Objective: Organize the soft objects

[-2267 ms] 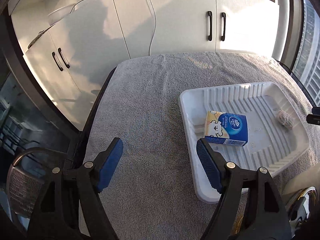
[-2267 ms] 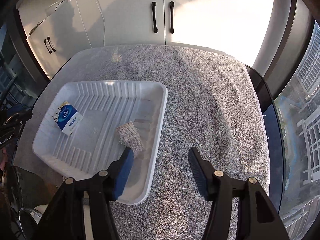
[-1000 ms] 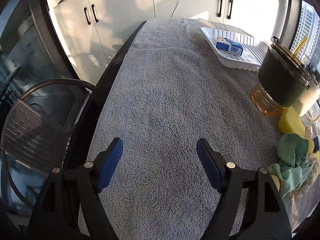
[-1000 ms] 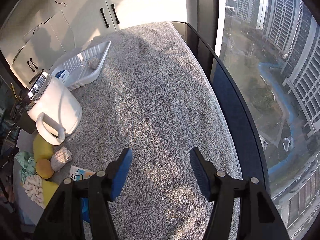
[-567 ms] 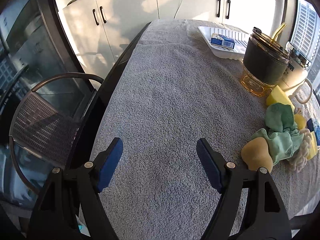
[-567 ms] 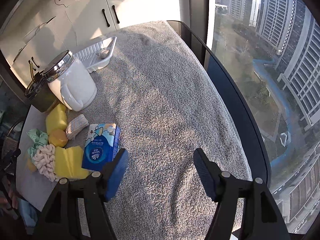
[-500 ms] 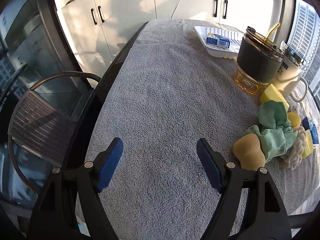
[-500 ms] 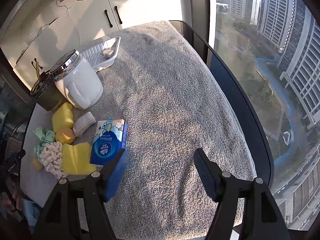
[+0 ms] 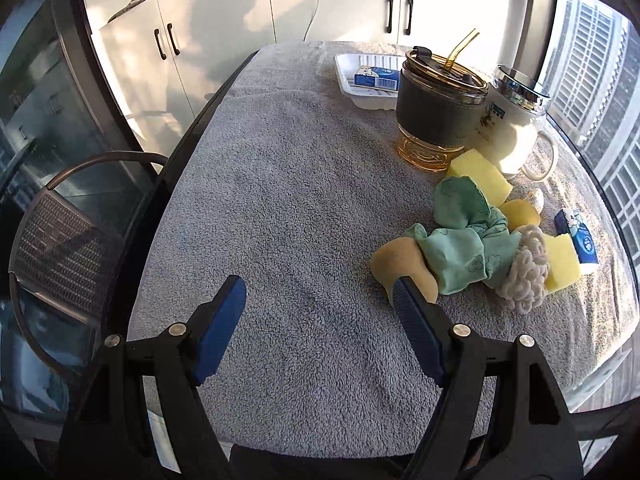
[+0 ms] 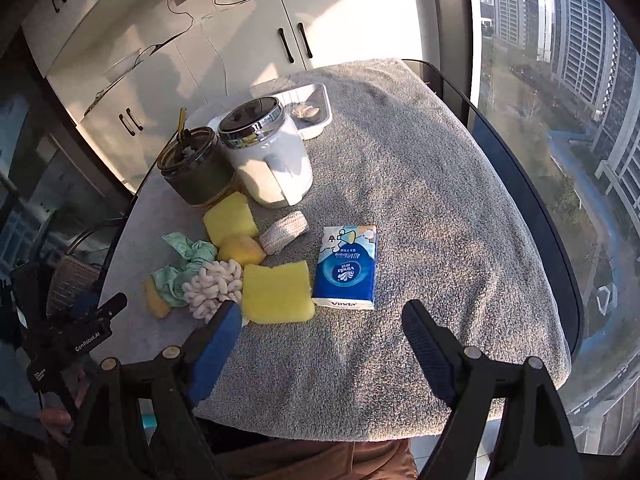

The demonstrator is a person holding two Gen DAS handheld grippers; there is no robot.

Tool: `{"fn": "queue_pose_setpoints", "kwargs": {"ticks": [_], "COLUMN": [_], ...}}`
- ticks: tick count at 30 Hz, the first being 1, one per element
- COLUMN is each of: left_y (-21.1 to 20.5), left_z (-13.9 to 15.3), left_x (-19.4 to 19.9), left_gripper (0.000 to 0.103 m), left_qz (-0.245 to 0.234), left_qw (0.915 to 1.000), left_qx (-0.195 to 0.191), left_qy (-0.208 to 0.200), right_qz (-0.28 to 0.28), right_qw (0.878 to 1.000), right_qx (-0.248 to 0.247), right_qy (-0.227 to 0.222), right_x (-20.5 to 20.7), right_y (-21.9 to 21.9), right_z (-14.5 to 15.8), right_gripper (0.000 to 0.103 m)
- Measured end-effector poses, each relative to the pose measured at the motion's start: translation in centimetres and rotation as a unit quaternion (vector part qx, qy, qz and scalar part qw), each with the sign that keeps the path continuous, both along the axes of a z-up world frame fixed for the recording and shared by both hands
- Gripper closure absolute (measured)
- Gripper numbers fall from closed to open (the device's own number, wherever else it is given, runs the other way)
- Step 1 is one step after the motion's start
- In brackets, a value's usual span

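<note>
Hovering both grippers over the soft-stuff pile, nothing grabbed.

Your left gripper (image 9: 320,300) has jaws wide apart, right pad just by the tan sponge (image 9: 402,266) w/ green cloth (image 9: 466,240) draped on it. Right gripper (image 10: 322,320) is spread too, w/ the Vinda tissue pack (image 10: 347,267) and yellow sponge (image 10: 278,289) lying just ahead on the grey towel (image 10: 420,208). White tray (image 9: 362,88) sits at the far end.

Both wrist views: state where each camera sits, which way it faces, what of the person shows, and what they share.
Left wrist: on the left gripper, jaws open, low at the table's near left, facing the cabinets; no body shows.
Right wrist: on the right gripper, jaws open, above the near edge, facing the soft pile; brown trousers show below.
Shared: white tray, white mug, green cloth, tissue pack.
</note>
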State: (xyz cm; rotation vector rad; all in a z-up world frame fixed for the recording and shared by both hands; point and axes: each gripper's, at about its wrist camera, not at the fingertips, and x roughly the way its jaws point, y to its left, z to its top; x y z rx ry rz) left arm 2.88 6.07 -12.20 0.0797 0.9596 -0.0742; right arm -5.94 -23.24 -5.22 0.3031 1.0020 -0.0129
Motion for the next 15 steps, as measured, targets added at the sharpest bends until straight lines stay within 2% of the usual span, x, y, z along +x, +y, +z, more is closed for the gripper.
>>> {"fn": "queue_pose_setpoints", "kwargs": {"ticks": [7, 12, 15], "left_y": [-1.2, -3.0, -3.7], "left_z": [0.4, -0.6, -1.7], "left_x": [-0.1, 0.3, 1.0], "left_gripper": [0.028, 0.028, 0.028], "left_qz": [-0.009, -0.022, -0.011], "left_qw": [0.9998, 0.9994, 0.9993], "left_qx": [-0.016, -0.015, -0.013], "left_qy": [0.005, 0.023, 0.032], "right_qz": [-0.013, -0.025, -0.019], "right_qw": [0.999, 0.997, 0.996], "right_qx": [-0.033, -0.073, -0.085], "right_qy": [-0.002, 0.008, 0.015], "right_x": [0.1, 0.8, 1.0], "right_y": [0.8, 1.3, 1.6], "right_z": [0.2, -0.8, -1.3], "right_gripper": [0.018, 0.018, 0.018]}}
